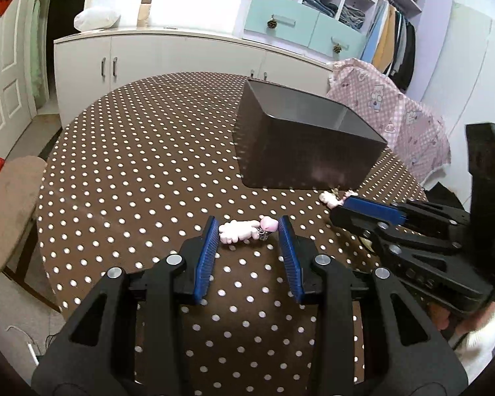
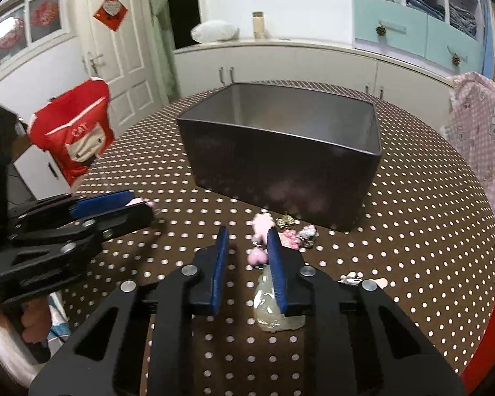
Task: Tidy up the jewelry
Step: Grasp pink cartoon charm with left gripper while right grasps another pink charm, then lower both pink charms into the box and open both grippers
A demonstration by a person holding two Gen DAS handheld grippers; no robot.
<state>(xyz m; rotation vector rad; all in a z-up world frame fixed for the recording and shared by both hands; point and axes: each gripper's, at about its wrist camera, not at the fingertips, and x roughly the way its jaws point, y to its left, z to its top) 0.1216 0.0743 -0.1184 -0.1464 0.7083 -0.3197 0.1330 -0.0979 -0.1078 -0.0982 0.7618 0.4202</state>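
Note:
A brown tablecloth with white dots (image 1: 132, 165) covers the round table, and a dark open box (image 1: 300, 145) (image 2: 280, 165) stands on it. My left gripper (image 1: 247, 227) is shut on a pale pink charm (image 1: 237, 231), which spans the gap between its blue pads. The right wrist view shows that gripper (image 2: 142, 208) at the left with the charm (image 2: 138, 202) at its tips. My right gripper (image 2: 247, 231) stands over a small heap of pink charms (image 2: 259, 227) in front of the box. Its jaws are narrow, and a pink pompom (image 2: 257, 255) lies against the right pad only. A clear pouch (image 2: 274, 310) lies under that finger.
A gold trinket (image 2: 285, 221) and small dark pieces (image 2: 305, 234) lie by the box's front wall, with more bits (image 2: 353, 277) to the right. Chairs ring the table: one under pink cloth (image 1: 379, 105), one with a red vest (image 2: 72, 135), and a cushioned stool (image 1: 10, 211). White cabinets (image 1: 148, 56) stand behind.

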